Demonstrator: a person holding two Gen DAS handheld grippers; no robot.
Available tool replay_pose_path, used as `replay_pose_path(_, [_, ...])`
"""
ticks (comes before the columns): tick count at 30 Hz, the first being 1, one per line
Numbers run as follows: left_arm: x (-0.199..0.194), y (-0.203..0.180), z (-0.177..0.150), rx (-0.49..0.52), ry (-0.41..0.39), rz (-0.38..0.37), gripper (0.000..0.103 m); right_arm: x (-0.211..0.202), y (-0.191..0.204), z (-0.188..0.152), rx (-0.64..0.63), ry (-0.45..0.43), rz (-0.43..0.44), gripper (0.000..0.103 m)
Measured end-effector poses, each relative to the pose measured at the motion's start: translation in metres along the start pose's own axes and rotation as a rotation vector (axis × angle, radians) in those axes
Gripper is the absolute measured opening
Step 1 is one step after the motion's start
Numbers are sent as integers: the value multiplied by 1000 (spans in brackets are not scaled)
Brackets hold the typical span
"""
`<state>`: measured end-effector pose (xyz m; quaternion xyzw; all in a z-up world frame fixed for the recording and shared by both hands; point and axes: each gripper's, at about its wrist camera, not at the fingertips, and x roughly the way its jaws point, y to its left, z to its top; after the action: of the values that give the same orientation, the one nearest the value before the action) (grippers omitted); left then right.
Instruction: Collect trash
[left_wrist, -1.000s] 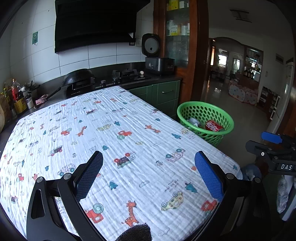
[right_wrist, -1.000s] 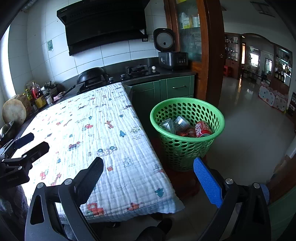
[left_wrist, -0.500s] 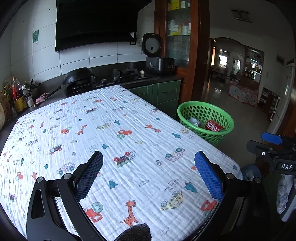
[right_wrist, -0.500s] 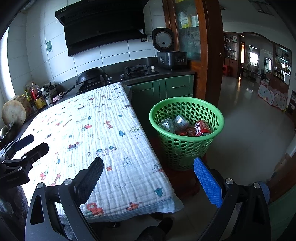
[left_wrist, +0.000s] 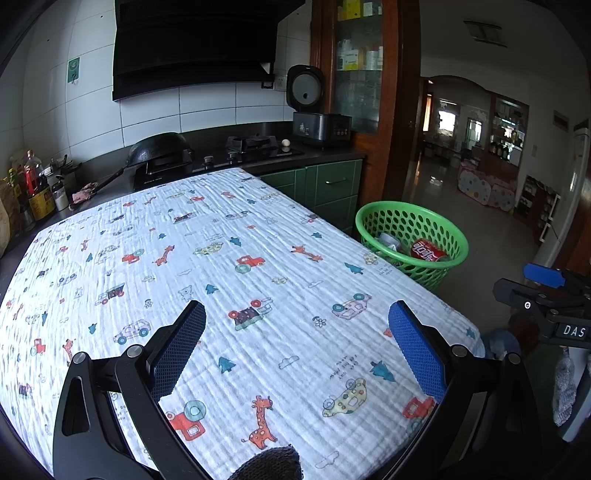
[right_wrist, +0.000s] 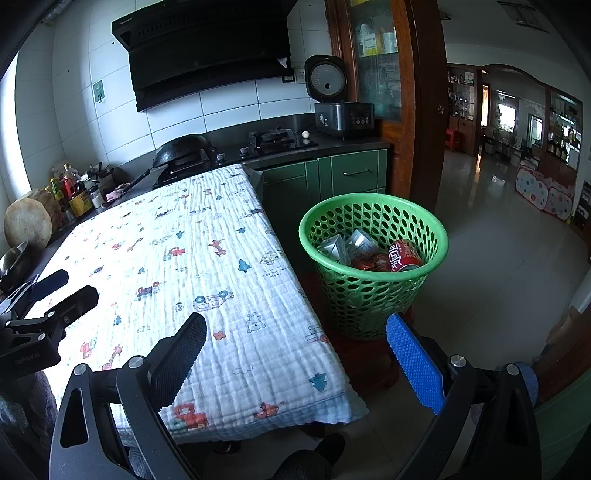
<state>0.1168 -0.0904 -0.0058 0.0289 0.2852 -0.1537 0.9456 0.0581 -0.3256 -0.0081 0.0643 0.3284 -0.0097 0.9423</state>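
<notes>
Covering the table, the printed cloth (left_wrist: 229, 280) shows no trash left on it. Beside it, the green basket (right_wrist: 373, 295) already holds a red can (right_wrist: 404, 256) and crumpled cartons. Both the left gripper (left_wrist: 295, 343) and right gripper (right_wrist: 295, 350) hang spread and empty, so collecting looks finished.

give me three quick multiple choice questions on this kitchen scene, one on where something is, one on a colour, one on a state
1. Where does the red can lie?
A. on the tablecloth
B. in the basket
C. on the stove

2. What colour is the basket?
A. green
B. blue
C. white

3. How are the left gripper and right gripper?
A. both shut on cans
B. one holds a can
C. both open and empty

Answers:
1 B, the can rests among silver packs inside the basket rim.
2 A, its perforated wall is bright green.
3 C, each pair of fingers stands wide apart with nothing between, and the tablecloth shows bare of trash.
</notes>
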Motion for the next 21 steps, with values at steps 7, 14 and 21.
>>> replay_pose_path(7, [-1, 0, -1, 1, 2, -1, 98, 0, 1, 0, -1, 1, 1, 95])
replay_pose_path(14, [-1, 0, -1, 2, 2, 0, 98, 0, 1, 0, 0, 1, 2, 95])
replay_pose_path(21, [-1, 0, -1, 2, 2, 0, 98, 0, 2, 0, -1, 0, 2, 95])
